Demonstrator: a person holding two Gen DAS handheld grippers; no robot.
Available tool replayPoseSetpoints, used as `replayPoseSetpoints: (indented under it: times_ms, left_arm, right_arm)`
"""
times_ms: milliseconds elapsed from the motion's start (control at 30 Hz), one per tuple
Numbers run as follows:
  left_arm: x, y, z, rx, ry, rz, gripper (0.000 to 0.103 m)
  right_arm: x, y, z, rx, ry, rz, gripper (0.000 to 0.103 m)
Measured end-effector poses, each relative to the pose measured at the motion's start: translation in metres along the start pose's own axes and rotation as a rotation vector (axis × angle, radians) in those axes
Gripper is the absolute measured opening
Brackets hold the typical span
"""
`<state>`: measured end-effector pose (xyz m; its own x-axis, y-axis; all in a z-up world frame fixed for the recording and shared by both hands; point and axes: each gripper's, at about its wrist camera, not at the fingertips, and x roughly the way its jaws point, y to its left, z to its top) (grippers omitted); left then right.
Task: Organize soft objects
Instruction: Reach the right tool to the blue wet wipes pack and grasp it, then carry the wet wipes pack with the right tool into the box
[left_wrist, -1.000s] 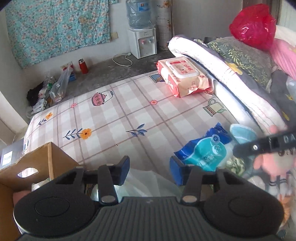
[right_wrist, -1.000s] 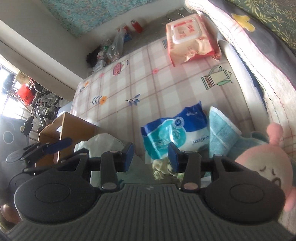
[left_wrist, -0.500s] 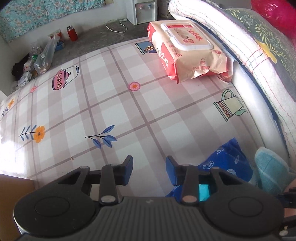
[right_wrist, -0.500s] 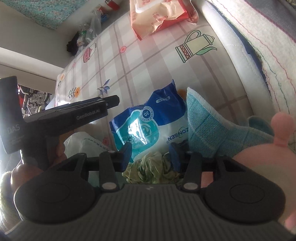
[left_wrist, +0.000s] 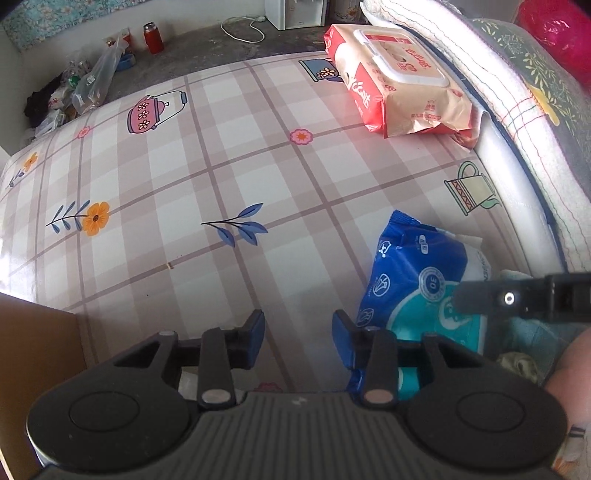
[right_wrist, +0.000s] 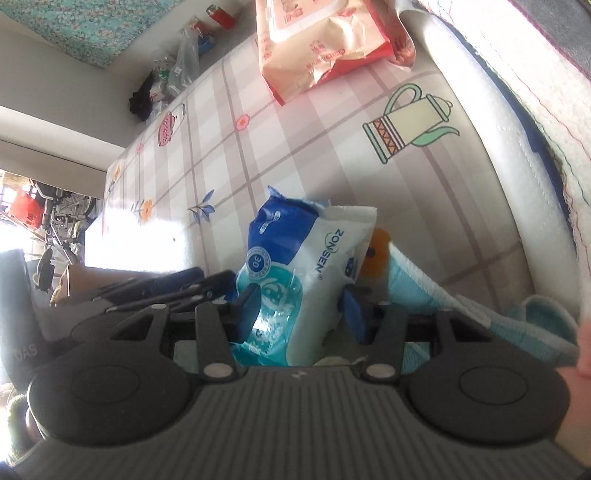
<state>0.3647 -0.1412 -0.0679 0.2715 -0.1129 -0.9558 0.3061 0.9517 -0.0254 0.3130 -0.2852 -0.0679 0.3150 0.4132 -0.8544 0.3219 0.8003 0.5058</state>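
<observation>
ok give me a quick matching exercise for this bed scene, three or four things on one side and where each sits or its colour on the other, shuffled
Things:
1. blue wipes pack
2. pink wipes pack
3. teal towel
4. red flask

Places or states:
A. on the floor beyond the bed
B. between the fingers of the right claw
C. far end of the bed, white flip lid on top
D. just right of the blue pack in the right wrist view

Pairs: 1-B, 2-C, 3-D, 4-A
</observation>
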Motion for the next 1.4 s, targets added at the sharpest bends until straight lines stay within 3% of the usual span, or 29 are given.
replayPoseSetpoints:
  times_ms: [100,167,233,467,733,867,1000,1200,1400]
  left_arm:
    - [-0.013,0.004,-0.005,0.02,-0.028,-0.059,0.056]
    - [-0.019,0.0,-0.007,0.057,-0.045,-0.092,0.072]
    - [-0.018,-0.008,-0.008,0.095,-0.035,-0.119,0.079]
    - [0.003,-0.039,-0.009,0.158,0.007,-0.156,0.081]
    - [0.015,-0.04,0.004,0.073,0.047,-0.224,0.075]
    - [0.012,-0.036,0.006,0.012,0.041,-0.223,0.067]
    - [-0.001,-0.036,0.003,0.004,-0.001,-0.188,0.065]
    - [-0.042,-0.025,-0.004,-0.019,-0.089,-0.191,0.063]
    - [-0.108,-0.003,-0.022,-0.057,-0.218,-0.198,0.062]
  right_arm:
    - [-0.003,-0.006,0.009,0.011,-0.035,0.003,0.047]
    - [-0.004,-0.012,0.012,0.032,-0.032,0.02,0.047]
    - [-0.002,-0.015,0.013,0.044,-0.02,0.034,0.047]
    - [0.009,-0.015,0.014,0.051,0.006,0.022,0.049]
    - [0.019,-0.018,0.017,0.067,0.033,0.047,0.055]
    - [0.019,-0.016,0.014,0.053,0.015,0.061,0.049]
    - [0.016,-0.007,0.012,0.037,-0.023,0.064,0.038]
    - [-0.007,0.014,0.011,-0.005,-0.097,0.094,0.037]
    - [-0.054,0.058,-0.001,-0.091,-0.193,0.126,0.037]
